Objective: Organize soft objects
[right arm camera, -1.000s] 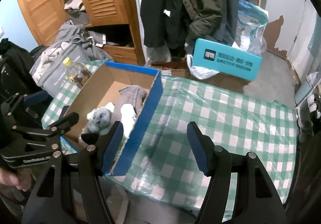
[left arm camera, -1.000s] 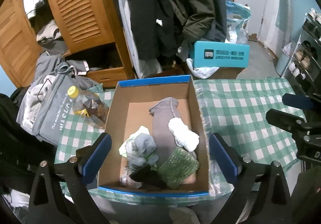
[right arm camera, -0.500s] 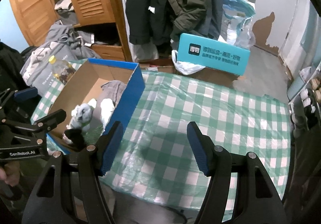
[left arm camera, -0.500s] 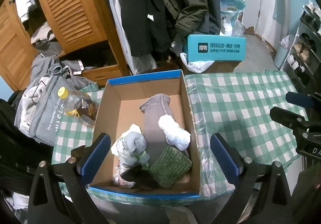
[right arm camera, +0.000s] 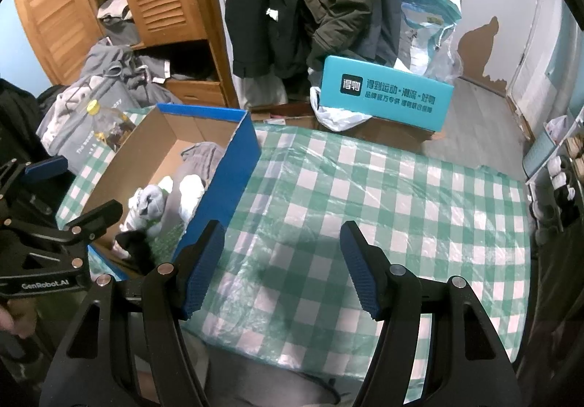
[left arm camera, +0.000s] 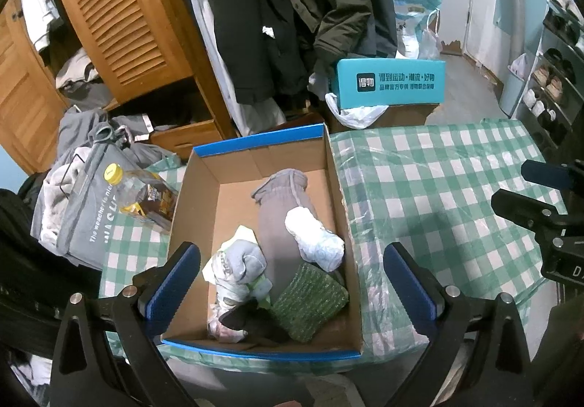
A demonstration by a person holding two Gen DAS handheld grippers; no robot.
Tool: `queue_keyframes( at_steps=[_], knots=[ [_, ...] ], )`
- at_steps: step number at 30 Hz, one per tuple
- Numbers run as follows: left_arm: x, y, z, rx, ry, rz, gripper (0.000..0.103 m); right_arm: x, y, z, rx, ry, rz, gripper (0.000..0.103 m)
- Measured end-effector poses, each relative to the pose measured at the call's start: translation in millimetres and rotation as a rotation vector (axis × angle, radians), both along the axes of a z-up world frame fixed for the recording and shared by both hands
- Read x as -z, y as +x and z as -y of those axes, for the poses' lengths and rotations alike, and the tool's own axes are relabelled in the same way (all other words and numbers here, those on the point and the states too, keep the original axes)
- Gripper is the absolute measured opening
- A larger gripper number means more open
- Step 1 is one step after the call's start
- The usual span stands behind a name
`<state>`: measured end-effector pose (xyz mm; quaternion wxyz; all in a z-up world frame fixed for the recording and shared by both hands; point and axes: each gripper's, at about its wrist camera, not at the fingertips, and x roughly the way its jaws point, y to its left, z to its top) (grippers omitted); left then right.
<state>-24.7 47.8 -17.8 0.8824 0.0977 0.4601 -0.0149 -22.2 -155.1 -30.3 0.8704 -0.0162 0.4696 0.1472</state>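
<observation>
Left gripper (left arm camera: 292,279) agape over cardboard box (left arm camera: 255,155) of crumpled socks (left arm camera: 314,239).

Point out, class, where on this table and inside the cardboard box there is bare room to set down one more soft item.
The checked tablecloth right of the cardboard box lies bare. Inside the box, bare floor shows at the far end and along its left wall, beyond the grey sock. Its near end is crowded: white roll, green pad, bluish bundle.

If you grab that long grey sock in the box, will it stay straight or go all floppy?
Probably floppy: the grey sock lies limp and wrinkled along the box floor, so its ends would likely droop. It looks light, being thin cloth. The white roll resting on it might tumble off as it lifts.
</observation>
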Motion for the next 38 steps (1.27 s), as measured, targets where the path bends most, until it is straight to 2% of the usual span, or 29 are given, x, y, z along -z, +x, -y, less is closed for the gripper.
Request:
queue_keyframes(
  at_steps=[38],
  knots=[
    [6.6, -0.3, 1.1, 0.022, -0.019, -0.019, 0.101, 0.6, -5.0, -4.4, 0.001, -0.009, -0.006, 0.065]
  ],
)
